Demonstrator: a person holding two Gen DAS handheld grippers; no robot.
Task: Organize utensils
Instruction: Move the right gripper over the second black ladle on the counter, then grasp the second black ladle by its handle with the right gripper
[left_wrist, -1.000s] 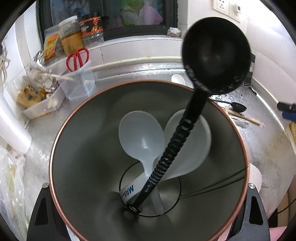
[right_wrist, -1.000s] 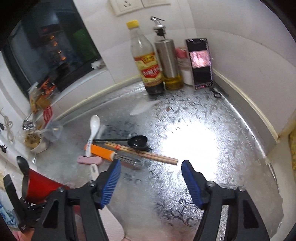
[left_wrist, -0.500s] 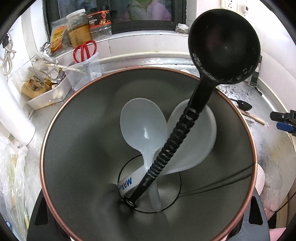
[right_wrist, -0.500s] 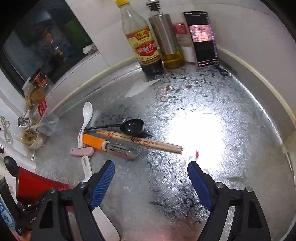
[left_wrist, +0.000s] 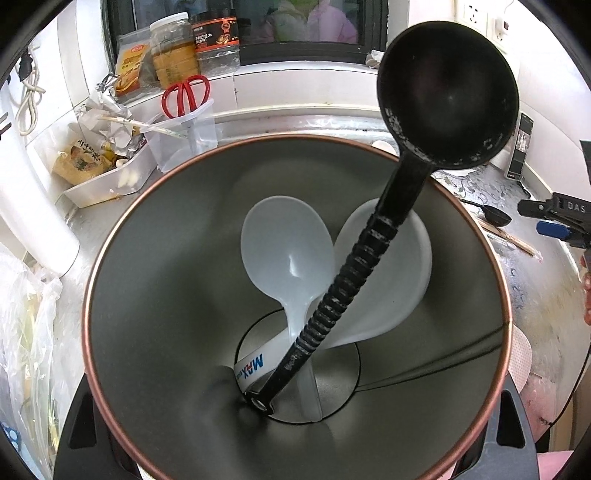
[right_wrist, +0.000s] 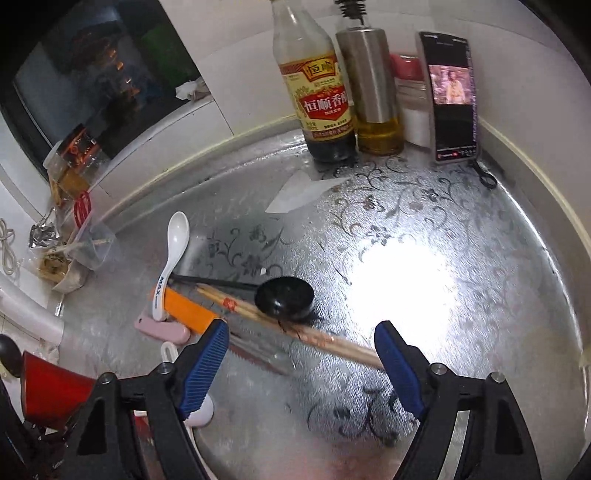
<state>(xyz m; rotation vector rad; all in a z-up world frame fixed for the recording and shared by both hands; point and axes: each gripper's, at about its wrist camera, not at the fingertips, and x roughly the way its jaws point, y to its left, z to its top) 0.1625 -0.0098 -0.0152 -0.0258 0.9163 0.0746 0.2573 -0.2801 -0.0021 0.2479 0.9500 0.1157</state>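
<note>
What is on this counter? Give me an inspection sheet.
Surface: silver patterned counter, with a glare patch.
Job's things: cup holds a black ladle and two white spoons; chopsticks, small black spoon, white soup spoon and orange peeler lie on the counter.
Clutter: vinegar bottle, oil dispenser, phone, paper scrap, scissors.
Grippers: left gripper clamps the cup; right gripper is open over the chopsticks.
Cables: white cord on the wall; dark cable by the phone.
Surroundings: window, wall sockets.
</note>
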